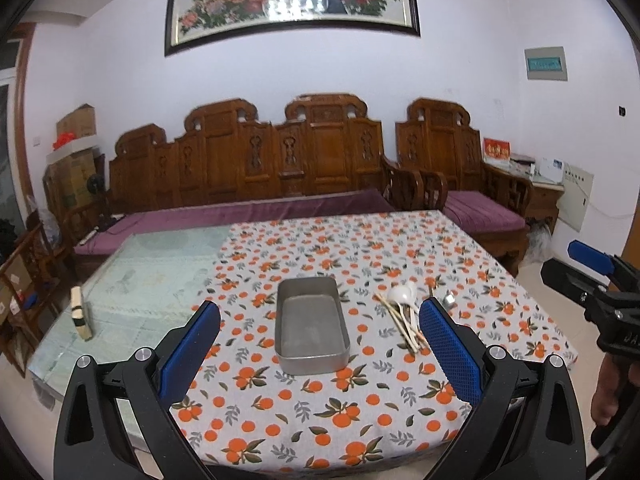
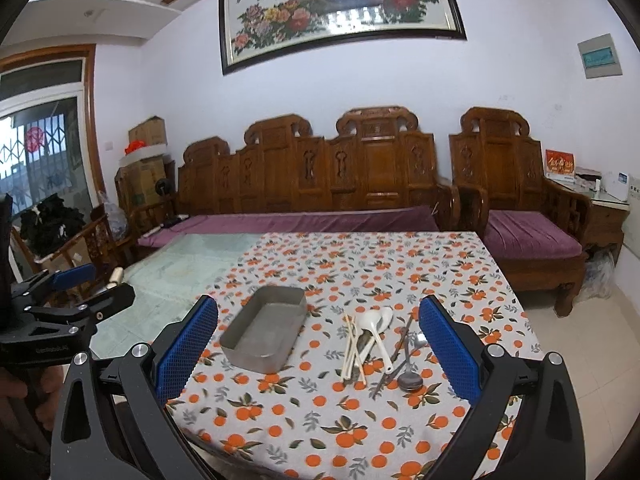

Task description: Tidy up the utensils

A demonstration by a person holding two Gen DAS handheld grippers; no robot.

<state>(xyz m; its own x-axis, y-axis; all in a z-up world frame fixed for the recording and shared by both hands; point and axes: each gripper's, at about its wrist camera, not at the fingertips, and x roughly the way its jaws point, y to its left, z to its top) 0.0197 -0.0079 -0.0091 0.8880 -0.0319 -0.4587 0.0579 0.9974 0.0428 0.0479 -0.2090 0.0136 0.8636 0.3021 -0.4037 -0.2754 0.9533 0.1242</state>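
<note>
Lying beside tin (image 2: 262, 330), utensils (image 2: 378, 346) clear tablecloth edges (image 2: 516, 312).

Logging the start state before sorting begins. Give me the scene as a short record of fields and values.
surface: table with orange-print tablecloth
container: metal tray, empty, left of the utensils
utensils: loose pile beside the tray, none in it
pale chopsticks, nearest the tray
white spoons, two, overlapping
dark chopsticks, right of the white spoons
metal spoon, bowl toward the camera
left gripper, open, holding nothing, above the table
right gripper, open, holding nothing, above the table
</note>
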